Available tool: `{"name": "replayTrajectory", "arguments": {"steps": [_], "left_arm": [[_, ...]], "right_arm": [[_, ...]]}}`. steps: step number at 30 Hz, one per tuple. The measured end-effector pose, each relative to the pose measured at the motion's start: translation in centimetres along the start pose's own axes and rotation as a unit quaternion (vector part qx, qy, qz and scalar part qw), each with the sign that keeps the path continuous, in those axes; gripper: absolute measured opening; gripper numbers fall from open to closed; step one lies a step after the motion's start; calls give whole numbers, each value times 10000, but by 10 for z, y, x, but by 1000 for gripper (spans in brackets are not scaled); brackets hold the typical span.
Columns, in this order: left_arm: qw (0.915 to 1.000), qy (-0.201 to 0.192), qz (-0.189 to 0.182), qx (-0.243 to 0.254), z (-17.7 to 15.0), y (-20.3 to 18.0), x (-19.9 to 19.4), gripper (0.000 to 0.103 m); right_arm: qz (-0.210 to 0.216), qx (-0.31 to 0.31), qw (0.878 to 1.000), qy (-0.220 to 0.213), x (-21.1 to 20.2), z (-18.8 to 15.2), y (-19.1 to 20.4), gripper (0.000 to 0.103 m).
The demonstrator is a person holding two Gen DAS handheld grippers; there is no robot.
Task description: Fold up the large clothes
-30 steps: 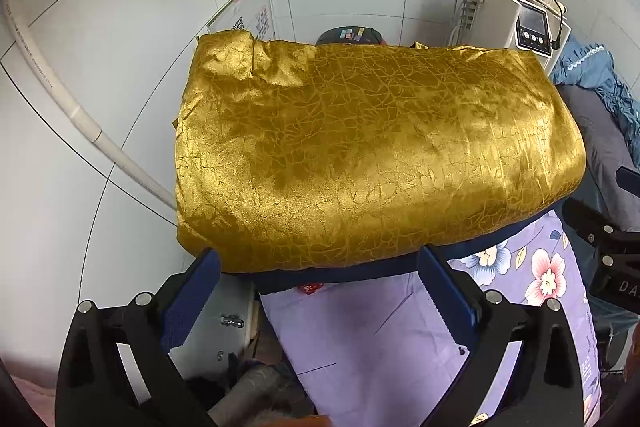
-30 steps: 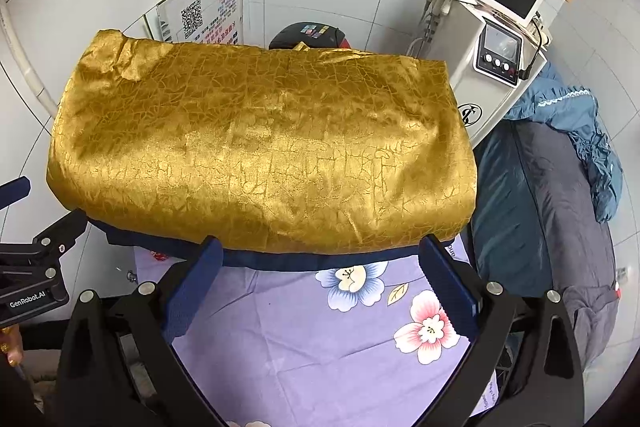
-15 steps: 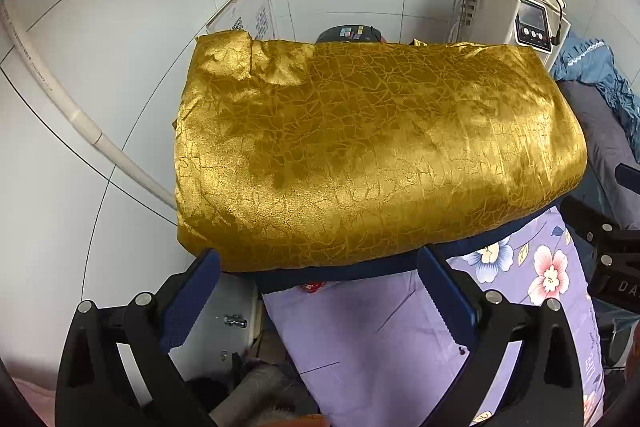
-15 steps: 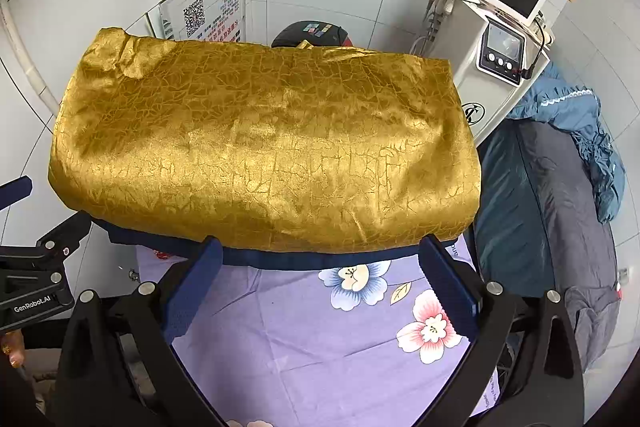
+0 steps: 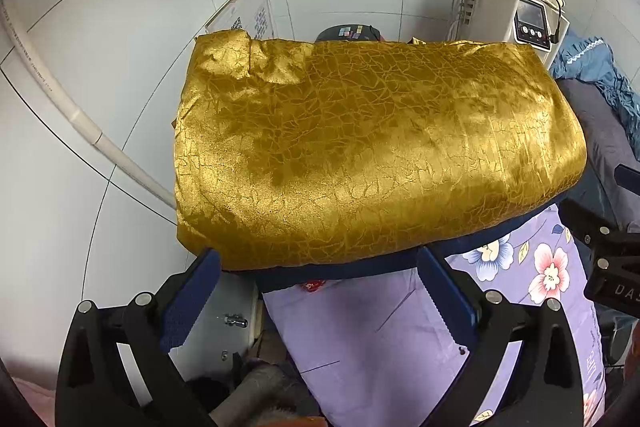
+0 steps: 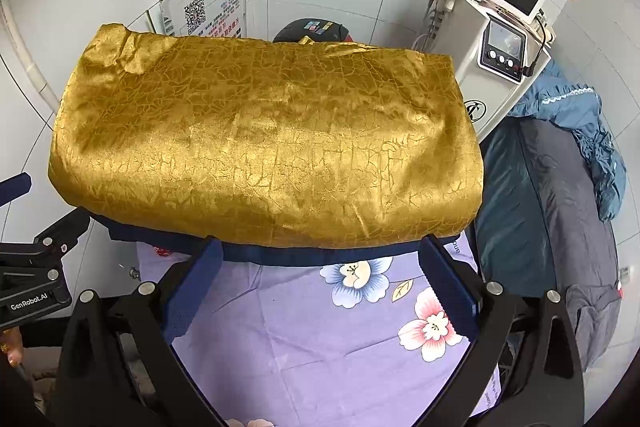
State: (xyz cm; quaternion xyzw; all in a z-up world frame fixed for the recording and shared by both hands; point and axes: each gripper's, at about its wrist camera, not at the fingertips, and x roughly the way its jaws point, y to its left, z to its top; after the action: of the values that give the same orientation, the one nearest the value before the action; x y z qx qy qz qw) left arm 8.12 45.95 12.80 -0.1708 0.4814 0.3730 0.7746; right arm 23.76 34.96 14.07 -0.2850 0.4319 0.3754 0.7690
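**A:** Since both grippers are just parked at the near edge, what's the layout? Going left to right in the left wrist view: white pipe (image 5: 60,95) down the left wall, then the gold garment (image 5: 372,151) filling the middle of the frame, folded into a fat slab on the floral sheet (image 5: 384,347), long axis running left-right across the picture. Left gripper (image 5: 320,295) has its fingers spread wide, nothing between them, garment's near hem just above the tips

**B:** Same story on the right wrist view: gold garment (image 6: 264,143) mid-frame, right gripper (image 6: 320,291) wide open and empty, hem just past the fingertips. Looks like neither is clearly nearer, they sit side by side along the long edge. Left one lines up with the garment's left end, so I'd guess each takes its own corner

**A:** The right view shows the machine with a screen (image 6: 504,27) and the dark bedding (image 6: 552,211) far right, plus the QR poster (image 6: 208,11) face on; the left one mostly shows the bare wall
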Motion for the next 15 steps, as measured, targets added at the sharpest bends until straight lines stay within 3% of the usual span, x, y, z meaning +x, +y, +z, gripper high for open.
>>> {"name": "replayTrajectory", "arguments": {"steps": [7, 15], "left_arm": [[9993, -357, 122, 65, -2, -1, -7, 97], [9997, -178, 72, 161, 0, -4, -3, 97]], "right_arm": [[-80, 1, 10000, -33, 0, -1, -1, 97], [-90, 15, 10000, -28, -1, -2, -2, 97]]}}
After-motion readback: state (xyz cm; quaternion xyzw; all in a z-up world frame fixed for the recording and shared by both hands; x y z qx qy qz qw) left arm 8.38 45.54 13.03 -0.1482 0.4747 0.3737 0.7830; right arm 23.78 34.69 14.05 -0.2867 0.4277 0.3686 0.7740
